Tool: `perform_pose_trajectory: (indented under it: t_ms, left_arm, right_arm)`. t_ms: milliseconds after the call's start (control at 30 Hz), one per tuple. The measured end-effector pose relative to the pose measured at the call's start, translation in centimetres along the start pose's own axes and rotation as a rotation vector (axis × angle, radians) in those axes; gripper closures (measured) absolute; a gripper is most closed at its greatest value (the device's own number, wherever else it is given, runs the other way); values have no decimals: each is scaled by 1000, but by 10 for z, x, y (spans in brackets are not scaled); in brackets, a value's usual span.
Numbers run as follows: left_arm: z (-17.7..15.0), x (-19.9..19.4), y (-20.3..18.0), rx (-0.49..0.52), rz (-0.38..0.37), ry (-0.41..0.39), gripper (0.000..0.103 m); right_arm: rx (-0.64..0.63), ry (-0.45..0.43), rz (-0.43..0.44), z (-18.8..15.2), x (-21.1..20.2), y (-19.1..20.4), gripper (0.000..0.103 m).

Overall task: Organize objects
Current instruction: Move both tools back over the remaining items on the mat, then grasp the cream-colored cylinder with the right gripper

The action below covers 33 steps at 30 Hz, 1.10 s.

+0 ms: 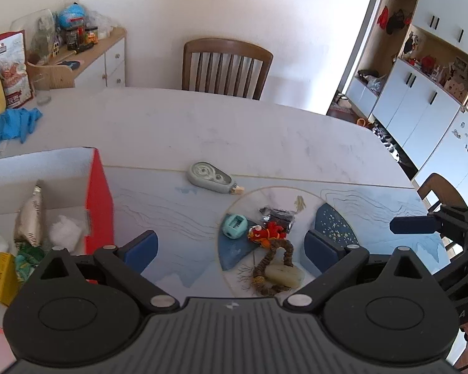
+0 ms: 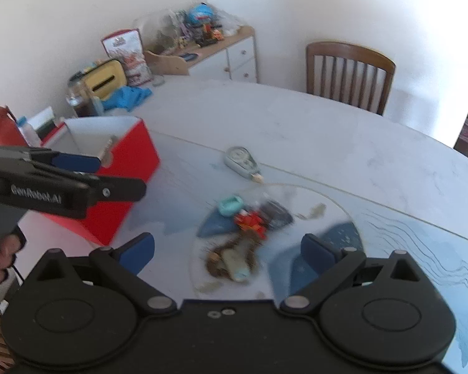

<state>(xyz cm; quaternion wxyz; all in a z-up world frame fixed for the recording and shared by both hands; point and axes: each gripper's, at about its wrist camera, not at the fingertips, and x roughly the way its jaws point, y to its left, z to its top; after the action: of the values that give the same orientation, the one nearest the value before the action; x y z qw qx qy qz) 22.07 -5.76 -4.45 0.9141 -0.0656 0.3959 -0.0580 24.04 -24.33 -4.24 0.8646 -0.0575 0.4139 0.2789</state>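
Hovered wide apart and empty, left claw [image 1: 231, 246], lower middle of the left wrist view, blue pads framing the small clutter below. Stood equally spread with nothing between, right claw [image 2: 227, 252], lower middle of its own blurred view, aimed at the same pile; probably both lined up to choose a next piece.

Spread across both frames: pale, marble-like table [image 1: 234, 131], smooth and matte, with a printed blue-and-white mat [image 1: 177, 212] over the near part, likely there as a working surface. Sat at the left edge of the left wrist view: red-and-white box [image 1: 98, 199], open-topped, stiff cardboard by the look, already holding a crinkled foil packet [image 1: 31, 215], a white fluffy wad and a yellow carton, so seemingly the collecting place.

Lay in the lower centre: round clear disc [image 1: 274, 240], thin and glassy, gathering the loose pieces. Rested on it, touching one another: coiled brown braided cord [image 1: 273, 268] with a waxy, pale oblong piece [image 1: 284, 274]; dark crumpled wrapper [image 1: 277, 215]; red-and-orange plush figure [image 1: 266, 232]; rounded teal plastic piece [image 1: 234, 225] with a rectangular slot.

Lay apart, just beyond the disc's upper left rim: grey teardrop-shaped correction-tape dispenser [image 1: 210, 177], hard plastic.
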Motion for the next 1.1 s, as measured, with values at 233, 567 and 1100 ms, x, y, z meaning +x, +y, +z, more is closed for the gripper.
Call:
perform_pose_trajectory:
  t_ms: [233,567,1100]
  left_arm:
    - [-5,28,-16,71,32,23,2]
    - [-18,73,-13,127,69,80,2]
    - [-27,96,-9,112,45,113,3]
  right_arm:
    - [18,28,-28,-20,15,-23,3]
    - [-48,54,-12,-37,38,-27,12]
    - [-181,90,59,-39,86,-6,54]
